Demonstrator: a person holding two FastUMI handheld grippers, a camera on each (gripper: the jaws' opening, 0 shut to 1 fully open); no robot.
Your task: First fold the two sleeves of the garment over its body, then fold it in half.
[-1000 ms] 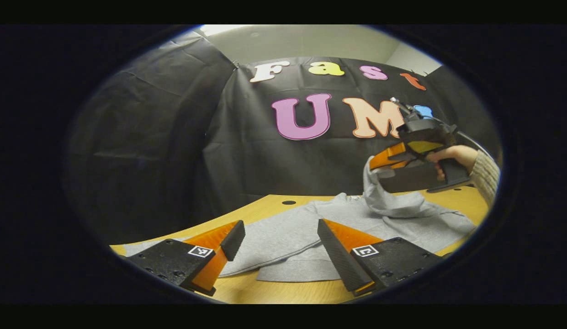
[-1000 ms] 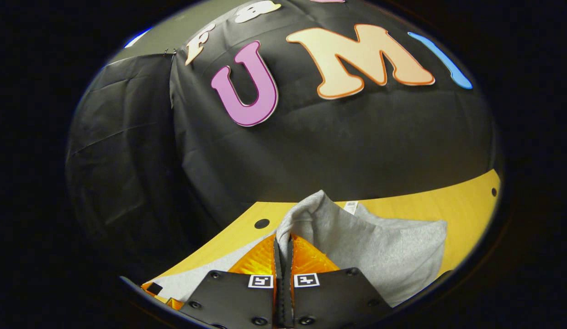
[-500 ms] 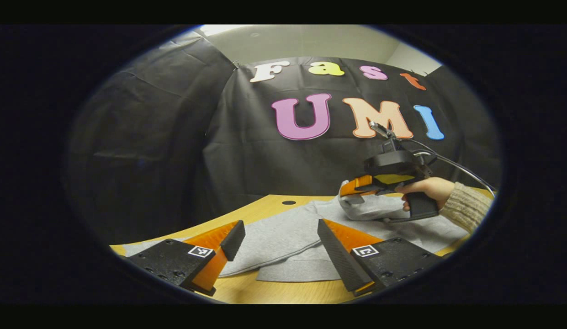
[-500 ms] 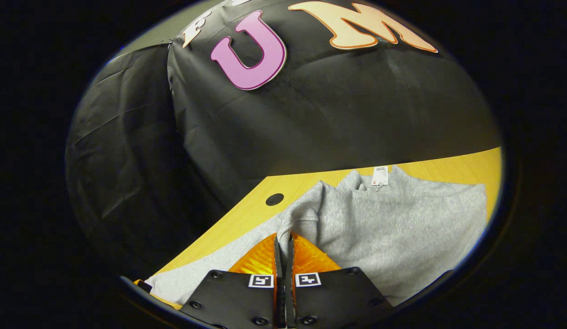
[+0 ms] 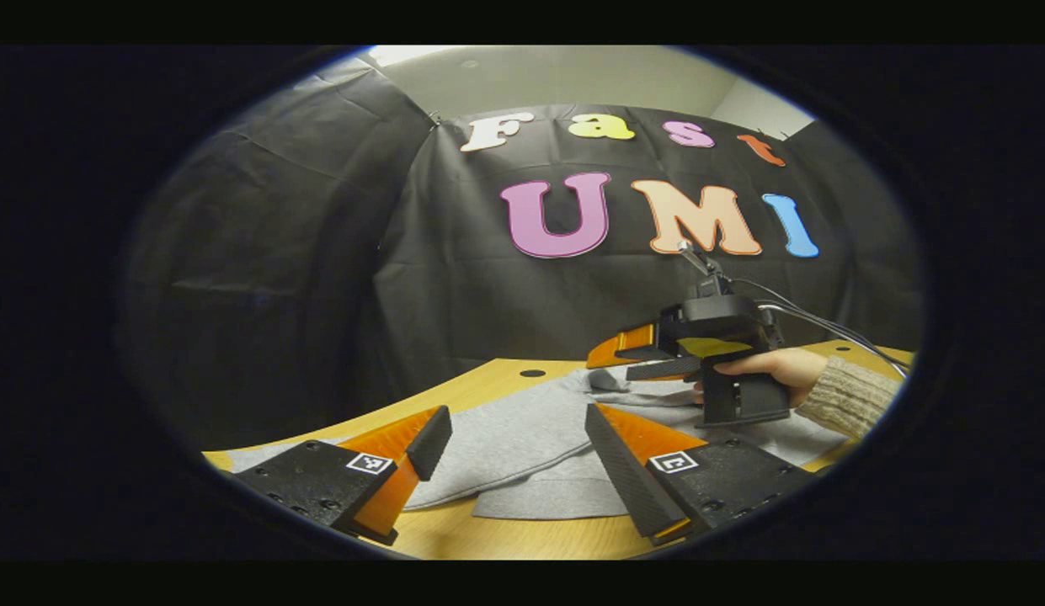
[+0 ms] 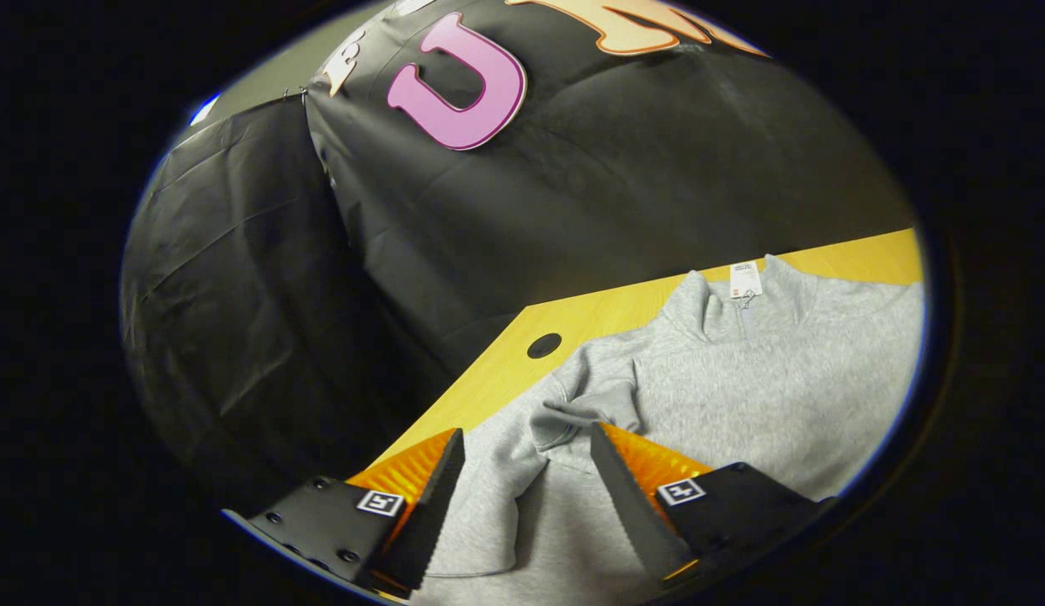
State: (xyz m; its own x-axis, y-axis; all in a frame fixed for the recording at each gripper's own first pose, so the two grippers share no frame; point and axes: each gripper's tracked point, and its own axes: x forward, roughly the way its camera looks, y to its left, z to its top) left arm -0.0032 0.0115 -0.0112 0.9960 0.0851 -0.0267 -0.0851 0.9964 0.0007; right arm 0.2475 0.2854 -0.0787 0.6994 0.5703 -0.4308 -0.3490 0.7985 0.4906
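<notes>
A grey sweatshirt (image 5: 530, 471) lies flat on the wooden table (image 5: 480, 383). In the right gripper view its collar with a white tag (image 6: 745, 282) points to the far edge. One sleeve is folded over the body, and its cuff (image 6: 585, 408) rests just ahead of my right gripper (image 6: 526, 442), which stands open and holds nothing. In the left gripper view my left gripper (image 5: 514, 433) hovers open over the garment's near hem. The right gripper (image 5: 610, 369) shows farther off, low over the cloth.
A hand (image 5: 775, 366) in a knitted sleeve holds the right gripper, with a cable trailing behind it. A round hole (image 6: 543, 345) sits in the table near the far edge. Black cloth walls stand close behind the table.
The right gripper came down with the lifted sleeve, laid it across the body and opened, letting the cuff go. The left gripper has not moved.
</notes>
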